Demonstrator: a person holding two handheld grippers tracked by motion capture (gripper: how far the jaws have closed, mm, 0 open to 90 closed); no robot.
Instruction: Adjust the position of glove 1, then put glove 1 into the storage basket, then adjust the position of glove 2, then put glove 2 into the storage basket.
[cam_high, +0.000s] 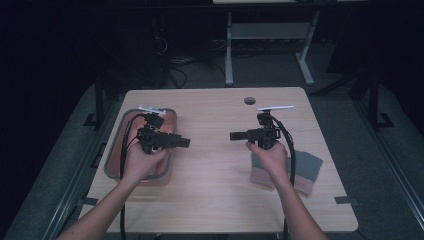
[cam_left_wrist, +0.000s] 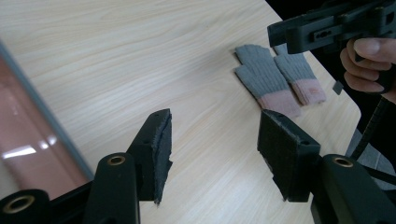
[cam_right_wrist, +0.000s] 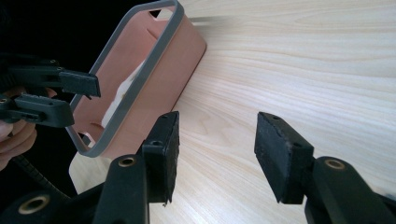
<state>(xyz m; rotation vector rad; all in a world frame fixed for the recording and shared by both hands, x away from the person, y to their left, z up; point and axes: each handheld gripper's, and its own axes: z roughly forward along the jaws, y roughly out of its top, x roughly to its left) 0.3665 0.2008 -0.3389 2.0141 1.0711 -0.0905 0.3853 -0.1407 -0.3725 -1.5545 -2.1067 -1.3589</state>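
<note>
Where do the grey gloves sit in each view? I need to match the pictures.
High view: gloves at the table's right edge, partly behind the right hand.
Left gripper view: gloves upper right, beyond the jaws.
Right gripper view: not in it.
Shared landmark: the pink bin.

We looked along our left gripper (cam_left_wrist: 212, 154), whose two black jaws stood apart over the bare wood of the desk (cam_left_wrist: 130, 60) with nothing between them. Beyond them a pair of grey gloves (cam_left_wrist: 275, 79) with pink cuffs lay flat, side by side, near the desk's corner. At the upper right our other hand (cam_left_wrist: 369, 63) held the right gripper (cam_left_wrist: 327, 28). A grey-rimmed pink tray (cam_left_wrist: 28, 140) edged the left.
</note>
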